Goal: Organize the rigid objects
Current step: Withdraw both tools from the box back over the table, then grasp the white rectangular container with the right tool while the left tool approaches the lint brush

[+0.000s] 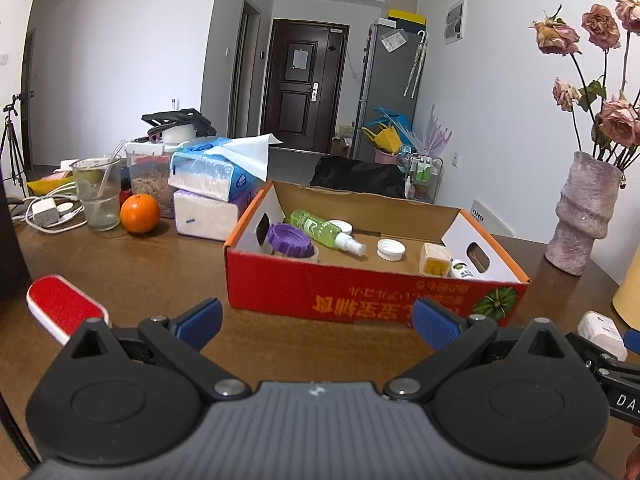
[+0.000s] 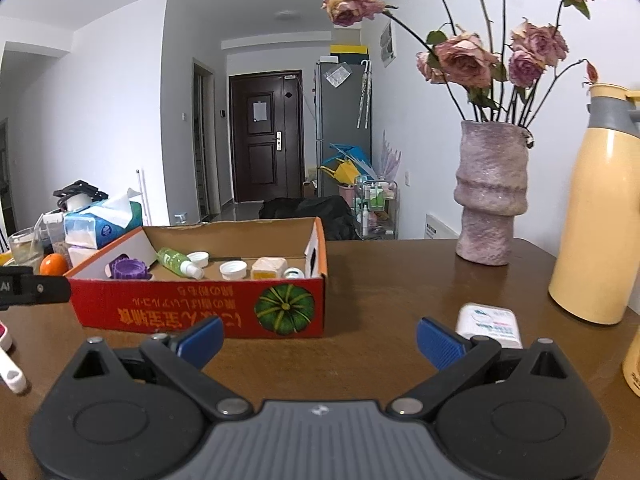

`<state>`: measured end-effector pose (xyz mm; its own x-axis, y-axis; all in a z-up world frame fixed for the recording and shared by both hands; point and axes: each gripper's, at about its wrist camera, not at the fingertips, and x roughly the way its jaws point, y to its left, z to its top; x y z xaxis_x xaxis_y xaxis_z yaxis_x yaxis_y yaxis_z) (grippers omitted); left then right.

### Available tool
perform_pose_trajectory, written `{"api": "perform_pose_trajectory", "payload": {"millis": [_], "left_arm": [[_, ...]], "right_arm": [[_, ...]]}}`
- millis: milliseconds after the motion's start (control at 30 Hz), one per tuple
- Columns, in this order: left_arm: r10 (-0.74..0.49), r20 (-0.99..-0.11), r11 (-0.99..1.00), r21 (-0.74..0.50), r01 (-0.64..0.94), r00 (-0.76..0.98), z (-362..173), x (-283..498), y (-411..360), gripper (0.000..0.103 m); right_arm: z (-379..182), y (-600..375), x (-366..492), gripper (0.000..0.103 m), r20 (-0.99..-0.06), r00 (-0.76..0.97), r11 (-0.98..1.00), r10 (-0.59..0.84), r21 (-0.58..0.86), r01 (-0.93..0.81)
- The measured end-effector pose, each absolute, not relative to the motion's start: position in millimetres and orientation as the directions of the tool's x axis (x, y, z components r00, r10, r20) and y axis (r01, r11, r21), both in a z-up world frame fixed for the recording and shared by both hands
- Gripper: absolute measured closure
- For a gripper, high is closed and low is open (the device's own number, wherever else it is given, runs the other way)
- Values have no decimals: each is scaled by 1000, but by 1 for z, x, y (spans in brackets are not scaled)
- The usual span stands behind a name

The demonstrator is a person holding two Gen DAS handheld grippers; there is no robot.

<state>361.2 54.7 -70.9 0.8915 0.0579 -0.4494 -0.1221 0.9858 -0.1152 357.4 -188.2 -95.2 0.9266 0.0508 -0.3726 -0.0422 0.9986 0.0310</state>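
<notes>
Left wrist view: left gripper (image 1: 318, 326) low over the brown counter (image 1: 160, 272), fingers (image 1: 200, 320) spread wide, nothing between them. Straight ahead, a red cardboard box (image 1: 360, 292), open top, printed side facing the camera. Inside the box, left to right: purple lid (image 1: 289, 239), green spray bottle (image 1: 326, 232) lying on its side, white cap (image 1: 390, 249), small pale tub (image 1: 434, 260), small white bottle (image 1: 462, 270) at the right end. A second white cap (image 1: 340, 225) sits behind the spray bottle. Red lint brush (image 1: 64, 308) lies on the counter near the left edge, just beside the left finger. Orange (image 1: 140, 213), glass (image 1: 98, 192) and tissue packs (image 1: 208, 184) stand behind the box to its left. Vase (image 1: 582, 216) with dried roses toward the far right edge. White container (image 1: 602, 334) on the counter at right, by the right gripper (image 1: 624, 364), of which only a part shows.

Right wrist view: right gripper (image 2: 320, 338) also low over the counter (image 2: 400, 280), fingers (image 2: 438, 342) wide apart and empty. White container (image 2: 490, 324) lies just beyond the right finger, touching nothing else. Box (image 2: 200, 308) ahead and left. Vase (image 2: 490, 196) at the far edge; yellow flask (image 2: 596, 216) at the right edge. Brush handle (image 2: 10, 374) shows at the left edge.
</notes>
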Motion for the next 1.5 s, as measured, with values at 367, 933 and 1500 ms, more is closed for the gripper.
{"api": "perform_pose_trajectory", "payload": {"millis": [367, 933, 1500], "left_arm": [[52, -466, 982, -135, -129, 883, -80, 327, 44, 0], [72, -498, 977, -140, -163, 864, -92, 322, 47, 0], [97, -511, 971, -141, -194, 854, -94, 330, 54, 0]], "right_arm": [[-102, -213, 324, 0, -386, 922, 999, 28, 26, -19], [-116, -263, 324, 0, -422, 905, 997, -57, 24, 74], [-136, -297, 416, 0, -499, 853, 979, -153, 44, 201]]}}
